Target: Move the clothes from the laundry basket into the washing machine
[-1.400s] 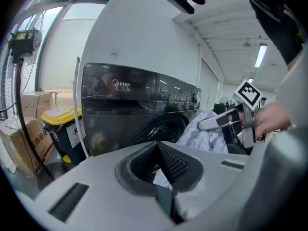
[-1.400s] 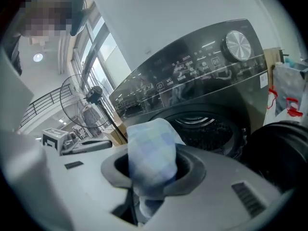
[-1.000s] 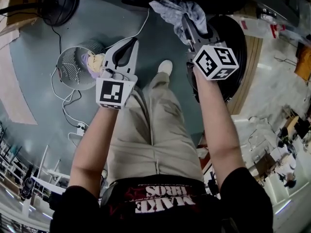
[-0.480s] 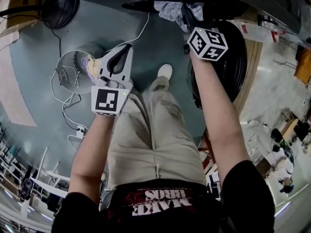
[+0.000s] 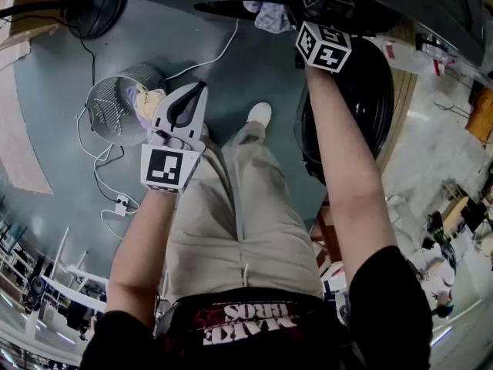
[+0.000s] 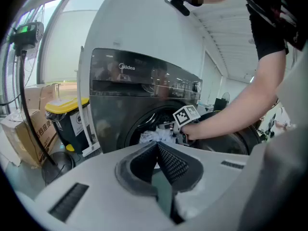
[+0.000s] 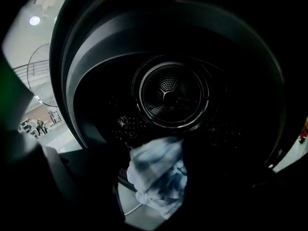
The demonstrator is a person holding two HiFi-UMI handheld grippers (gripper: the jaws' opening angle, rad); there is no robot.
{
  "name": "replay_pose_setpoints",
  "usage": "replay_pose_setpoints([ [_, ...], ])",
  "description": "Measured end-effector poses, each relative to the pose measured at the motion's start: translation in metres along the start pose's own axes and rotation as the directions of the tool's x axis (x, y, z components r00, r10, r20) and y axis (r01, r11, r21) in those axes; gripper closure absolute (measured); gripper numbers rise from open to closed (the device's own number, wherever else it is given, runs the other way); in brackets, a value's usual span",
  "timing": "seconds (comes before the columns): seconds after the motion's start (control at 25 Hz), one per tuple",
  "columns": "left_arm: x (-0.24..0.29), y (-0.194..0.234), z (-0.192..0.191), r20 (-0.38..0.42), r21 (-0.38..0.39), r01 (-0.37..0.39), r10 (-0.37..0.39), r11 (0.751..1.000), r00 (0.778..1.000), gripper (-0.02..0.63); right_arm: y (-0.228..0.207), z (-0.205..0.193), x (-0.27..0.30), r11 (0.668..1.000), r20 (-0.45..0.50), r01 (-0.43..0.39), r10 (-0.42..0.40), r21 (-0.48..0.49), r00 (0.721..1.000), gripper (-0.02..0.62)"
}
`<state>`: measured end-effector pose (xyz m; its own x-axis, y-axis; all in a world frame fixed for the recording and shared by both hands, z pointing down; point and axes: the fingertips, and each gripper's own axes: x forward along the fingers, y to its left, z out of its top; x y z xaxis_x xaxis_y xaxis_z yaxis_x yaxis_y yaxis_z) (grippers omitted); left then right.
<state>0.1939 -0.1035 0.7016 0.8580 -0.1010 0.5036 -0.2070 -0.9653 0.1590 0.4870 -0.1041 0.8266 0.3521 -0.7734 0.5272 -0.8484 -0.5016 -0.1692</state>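
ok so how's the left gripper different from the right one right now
The left gripper is shut and empty; the right gripper has just been opening its jaws, with a pale blue cloth between them. The left gripper hangs outside the washing machine, near the basket; the right gripper reaches into its drum. Both carry a marker cube.

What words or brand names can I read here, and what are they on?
"Midea": on the washer, above its door.
"MAKE" and "BROS": upside down in the head view, on the person's shirt; any other words there are unclear.
Box: Chinese print, too blurred to read.
Bin label and the washer's panel icons: too small to read.
Cubes: black-and-white patterns, no words.
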Motion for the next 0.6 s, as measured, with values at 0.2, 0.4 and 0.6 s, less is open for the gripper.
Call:
replay_pose_setpoints([
  [0.2,-0.007,-0.001,-0.008,-0.004,-0.070,-0.026,0.026,0.997,1.000,0.601,-0.001,-0.012,-0.013,1.000,-0.020,-0.006,0.006,-0.015,1.000,0.199],
  [0.4,-0.010,-0.014,-0.007,0.003,-0.062,-0.007,0.007,0.998,1.000,0.601,0.012,-0.018,-0.027,0.998,-0.040,-0.050,0.049,-0.039,0.998,0.207],
  [0.6,-0.013,-0.011,0.006,0.031,-0.066,-0.021,0.023,0.998,0.999,0.601,0.034,-0.020,-0.050,0.993,-0.071,-0.112,0.108,-0.048,0.992,0.242],
])
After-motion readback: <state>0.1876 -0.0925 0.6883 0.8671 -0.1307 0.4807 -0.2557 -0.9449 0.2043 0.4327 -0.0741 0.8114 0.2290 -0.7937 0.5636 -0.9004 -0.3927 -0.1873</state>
